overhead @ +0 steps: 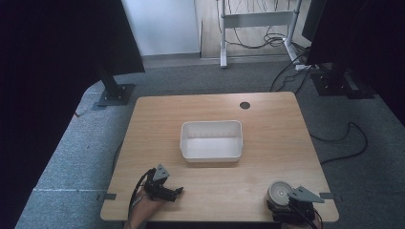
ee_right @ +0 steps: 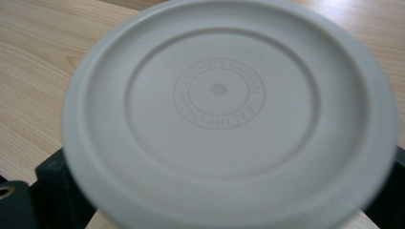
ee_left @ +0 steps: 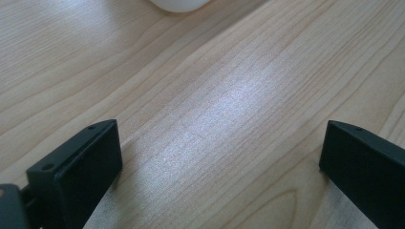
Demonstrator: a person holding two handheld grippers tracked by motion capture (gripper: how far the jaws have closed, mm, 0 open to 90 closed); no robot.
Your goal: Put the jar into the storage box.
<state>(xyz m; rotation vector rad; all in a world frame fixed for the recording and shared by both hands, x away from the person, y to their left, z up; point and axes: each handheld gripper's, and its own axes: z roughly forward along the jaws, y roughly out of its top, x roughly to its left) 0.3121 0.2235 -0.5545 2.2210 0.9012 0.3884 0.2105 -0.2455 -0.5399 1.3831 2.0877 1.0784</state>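
A round grey lidded container stands near the table's front right corner. In the right gripper view its lid, stamped with a ring of letters, lies over my right gripper; the black jaws stand on either side of it, mostly hidden. Whether they press on it I cannot tell. A white rectangular bin sits empty at mid-table. My left gripper rests at the front left and points right, open with only bare wood between its fingers.
The wooden table has a dark round hole near its far edge. A rounded corner of the white bin shows at the top of the left gripper view. Stands, cables and grey carpet surround the table.
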